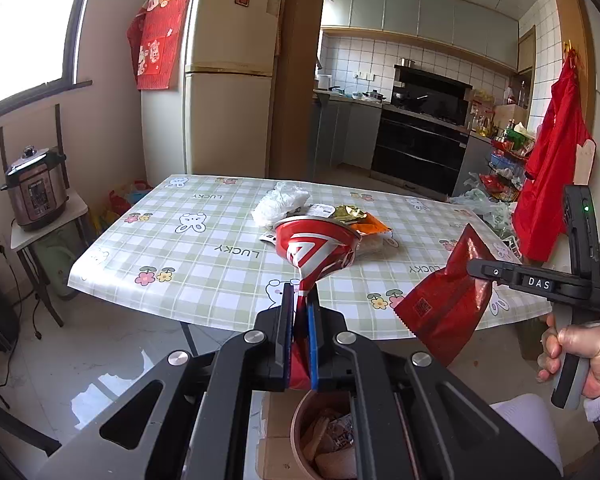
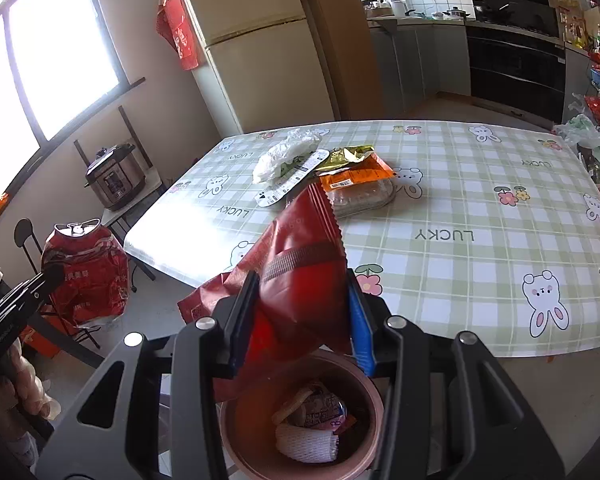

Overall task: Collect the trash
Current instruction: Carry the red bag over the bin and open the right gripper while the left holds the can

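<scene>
My left gripper (image 1: 300,300) is shut on a crushed red and white drink can (image 1: 314,250), held in the air in front of the table edge; the can also shows in the right wrist view (image 2: 86,272). My right gripper (image 2: 302,280) is shut on a dark red snack wrapper (image 2: 300,280), which also shows in the left wrist view (image 1: 446,308). A pink trash bin (image 2: 300,420) with wrappers inside stands on the floor just below both grippers. On the table lie a white plastic bag (image 2: 284,152), an orange and gold wrapper (image 2: 352,172) and a clear plastic tray (image 2: 364,196).
The table (image 2: 480,240) has a green checked cloth with bunnies. A fridge (image 1: 228,72) stands behind it, a pressure cooker (image 1: 36,188) on a side stand at left, a kitchen with an oven (image 1: 420,136) beyond. A cardboard box (image 1: 276,440) sits by the bin.
</scene>
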`<state>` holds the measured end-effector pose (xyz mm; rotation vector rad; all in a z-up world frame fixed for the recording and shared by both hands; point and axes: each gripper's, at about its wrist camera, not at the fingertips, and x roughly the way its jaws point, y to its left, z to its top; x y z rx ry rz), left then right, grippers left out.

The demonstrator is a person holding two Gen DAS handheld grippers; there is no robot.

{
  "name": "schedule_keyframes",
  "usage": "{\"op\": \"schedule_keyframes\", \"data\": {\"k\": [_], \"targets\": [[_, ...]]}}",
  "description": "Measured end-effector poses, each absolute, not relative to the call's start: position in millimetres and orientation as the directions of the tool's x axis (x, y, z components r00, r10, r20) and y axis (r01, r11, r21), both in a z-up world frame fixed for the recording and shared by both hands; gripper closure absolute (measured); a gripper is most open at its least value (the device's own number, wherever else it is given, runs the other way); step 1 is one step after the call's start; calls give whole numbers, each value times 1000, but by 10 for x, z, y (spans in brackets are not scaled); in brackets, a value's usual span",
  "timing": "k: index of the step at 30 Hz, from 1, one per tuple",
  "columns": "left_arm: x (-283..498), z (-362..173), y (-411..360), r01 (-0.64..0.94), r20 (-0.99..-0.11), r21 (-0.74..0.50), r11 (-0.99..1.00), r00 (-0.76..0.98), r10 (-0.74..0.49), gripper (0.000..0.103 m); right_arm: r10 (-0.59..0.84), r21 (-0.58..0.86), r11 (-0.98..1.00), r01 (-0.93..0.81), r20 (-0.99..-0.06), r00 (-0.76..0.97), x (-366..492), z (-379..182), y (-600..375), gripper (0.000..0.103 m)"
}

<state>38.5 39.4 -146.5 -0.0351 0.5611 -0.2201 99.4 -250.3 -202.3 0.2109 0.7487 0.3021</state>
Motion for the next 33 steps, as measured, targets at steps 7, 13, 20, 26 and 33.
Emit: {"op": "schedule_keyframes", "data": {"k": [7, 13, 20, 26, 33], "targets": [[263, -1437, 371, 214, -509, -94, 972, 829, -232, 96, 328, 249, 944, -216, -638, 697, 764, -1982, -2506, 60], [180, -1439, 387, 222, -505, -99, 970, 828, -241, 96, 317, 217, 949, -231, -644, 696, 591, -1951, -2497, 59], [70, -1411, 426, 227, -493, -96, 969, 835, -244, 96, 307, 193, 951, -241, -659, 686, 446, -1915, -2495, 59], [59, -1430, 450, 213, -496, -101, 972, 836, -235, 96, 330, 181, 940, -288, -694, 640, 431, -1982, -2346, 59], [84, -1442, 451, 215, -502, -106, 971, 831, -239, 96, 367, 206, 922, -327, -729, 578, 480, -2129, -2176, 54]]}}
